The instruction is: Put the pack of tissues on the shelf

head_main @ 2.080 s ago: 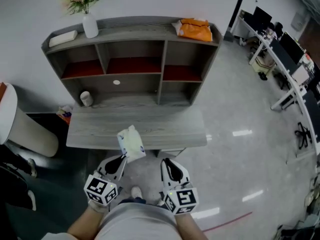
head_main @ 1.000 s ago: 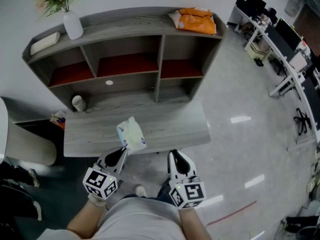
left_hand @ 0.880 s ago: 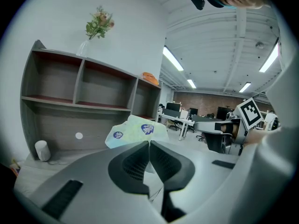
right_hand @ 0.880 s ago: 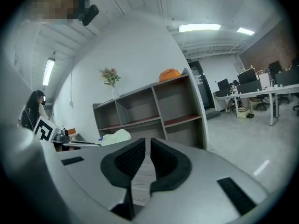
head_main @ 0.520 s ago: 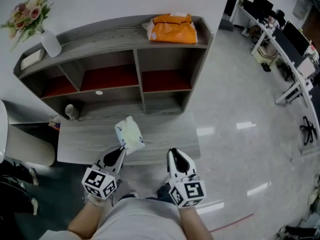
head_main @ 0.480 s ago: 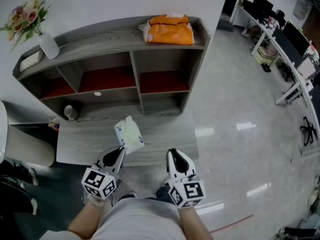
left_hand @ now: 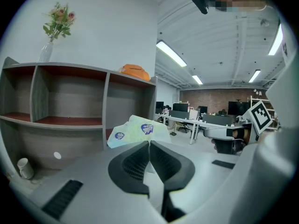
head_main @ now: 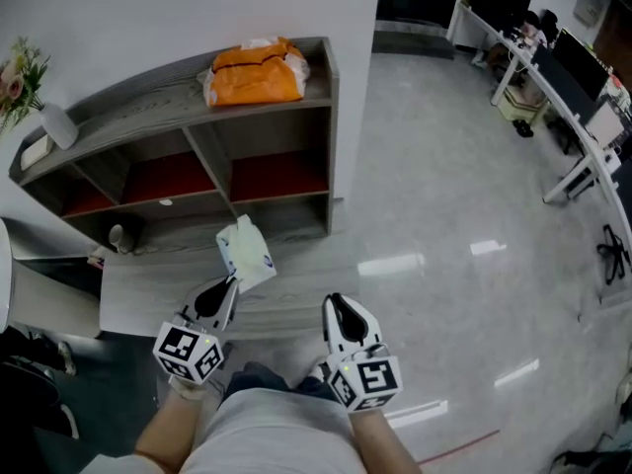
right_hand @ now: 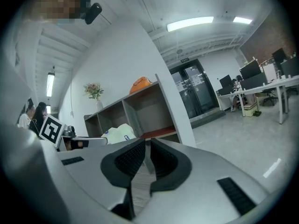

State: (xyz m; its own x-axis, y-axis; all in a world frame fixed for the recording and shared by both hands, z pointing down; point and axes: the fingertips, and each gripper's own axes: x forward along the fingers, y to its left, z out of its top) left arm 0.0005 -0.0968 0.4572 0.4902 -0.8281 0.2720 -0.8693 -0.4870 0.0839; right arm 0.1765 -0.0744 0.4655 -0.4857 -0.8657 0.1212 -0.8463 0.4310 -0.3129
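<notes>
The pack of tissues (head_main: 244, 253) is a pale, soft packet with blue round logos. It is held up in the air, over the low grey desk (head_main: 138, 299), with my left gripper (head_main: 228, 284) shut on its lower edge. In the left gripper view the pack of tissues (left_hand: 137, 129) sticks up just beyond the closed jaws of my left gripper (left_hand: 149, 143). The grey shelf (head_main: 178, 117) with red-floored compartments stands behind the desk. My right gripper (head_main: 332, 308) hangs beside the left one, shut and empty. Its own view shows the pack of tissues (right_hand: 119, 131) to the left of my right gripper (right_hand: 145, 143).
An orange bag (head_main: 255, 72) lies on the shelf's top at the right end. At the left end stands a white vase (head_main: 57, 124) with flowers. A white cup (head_main: 117, 235) sits at the back of the desk. Shiny floor and office desks (head_main: 553, 87) lie to the right.
The shelf and desk have slid left in the head view as the person moved right. Both grippers keep their places in front of the body, the left still holding the pack.
</notes>
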